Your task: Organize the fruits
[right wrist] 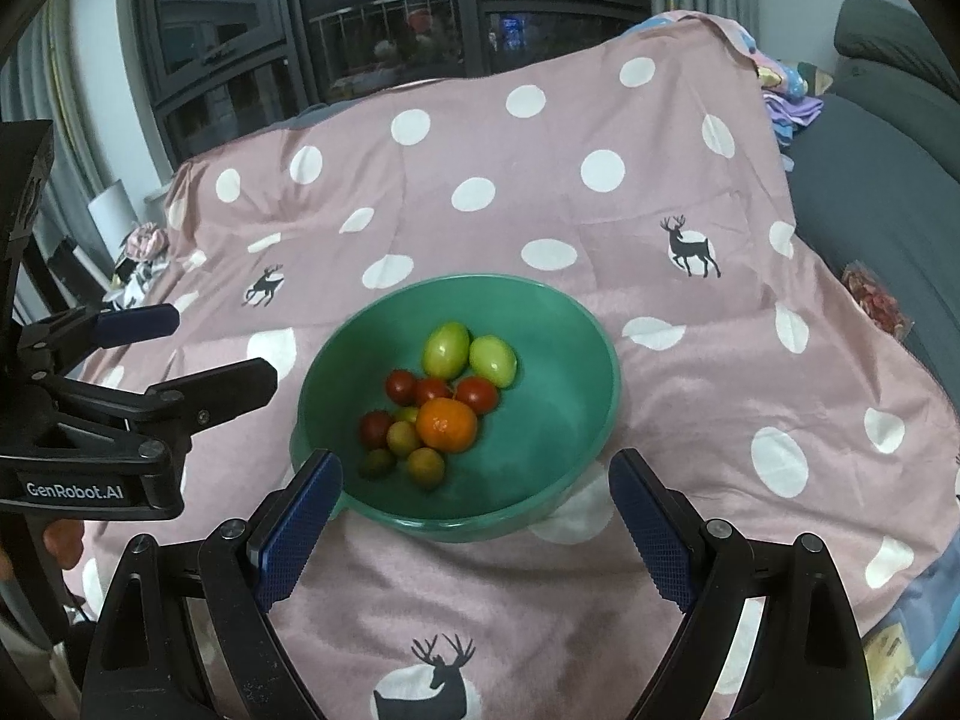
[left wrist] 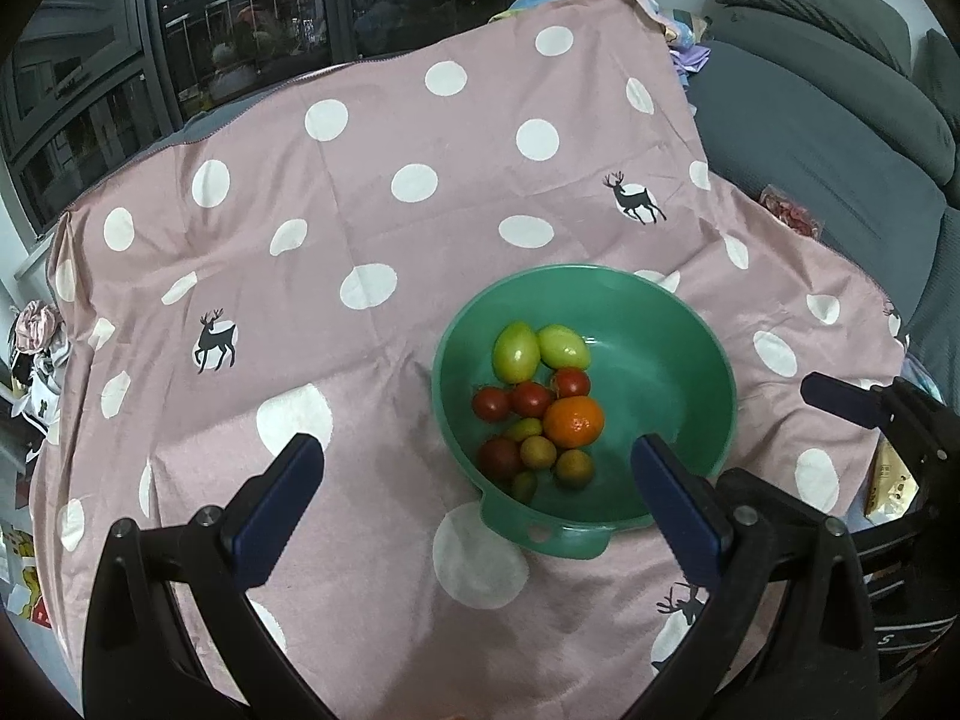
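Observation:
A green bowl [left wrist: 660, 354] [right wrist: 558, 420] with a small handle tab rests on the pink dotted cloth. In it lie two green fruits [left wrist: 516, 351] [right wrist: 447, 349], several red tomatoes [left wrist: 531, 398] [right wrist: 477, 394], an orange [left wrist: 573, 421] [right wrist: 447, 423] and several small olive-green fruits [left wrist: 538, 451] [right wrist: 426, 467]. My left gripper [left wrist: 479, 450] hovers open and empty over the bowl's near left rim; in the right wrist view it [right wrist: 198, 348] shows left of the bowl. My right gripper [right wrist: 475, 467] hangs open and empty at the bowl's near rim. One of its fingers [left wrist: 840, 403] shows right of the bowl.
The pink cloth [left wrist: 360, 210] [right wrist: 660, 180] with white dots and deer prints covers the whole work surface. A grey sofa [left wrist: 840, 120] stands to the right with a red snack packet [right wrist: 876, 300] on it. Dark glass cabinets stand behind, and clutter [left wrist: 30, 360] lies off the left edge.

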{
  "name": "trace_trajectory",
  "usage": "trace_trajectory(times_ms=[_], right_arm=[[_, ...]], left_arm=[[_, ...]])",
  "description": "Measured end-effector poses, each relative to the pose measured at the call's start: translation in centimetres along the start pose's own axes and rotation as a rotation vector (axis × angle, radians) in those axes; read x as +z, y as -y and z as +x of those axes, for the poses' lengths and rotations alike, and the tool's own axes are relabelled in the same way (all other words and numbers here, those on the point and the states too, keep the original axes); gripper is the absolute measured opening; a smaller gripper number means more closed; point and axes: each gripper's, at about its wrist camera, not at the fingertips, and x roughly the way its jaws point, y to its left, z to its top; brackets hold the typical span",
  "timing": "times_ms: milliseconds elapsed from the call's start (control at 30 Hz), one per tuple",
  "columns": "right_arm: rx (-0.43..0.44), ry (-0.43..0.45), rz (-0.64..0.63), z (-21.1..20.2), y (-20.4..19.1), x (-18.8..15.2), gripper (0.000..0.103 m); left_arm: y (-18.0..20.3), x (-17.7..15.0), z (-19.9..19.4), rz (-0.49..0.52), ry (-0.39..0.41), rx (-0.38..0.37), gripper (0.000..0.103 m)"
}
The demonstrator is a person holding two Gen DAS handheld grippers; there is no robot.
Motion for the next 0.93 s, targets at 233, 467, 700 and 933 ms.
trace_trajectory(times_ms=[233,467,700,933], right_arm=[[0.002,-0.011,-0.003,0.6,-0.1,0.0,0.091],[0.003,-0.018,-0.004,1.0,-0.2,0.0,0.091],[0.008,-0.020,-0.015,1.2,-0.5,0.0,0.091],[0.008,-0.020,-0.016,1.3,-0.6,0.1,0.091]], left_arm=[[-0.2,0.0,0.5,-0.005,-0.011,0.008,0.103],[-0.2,0.0,0.8,-0.005,-0.017,0.009,0.103],[-0.6,0.1,1.2,-0.021,-0.020,0.018,0.103],[-0.8,0.2,1.3,-0.031,-0.023,0.022,0.103]])
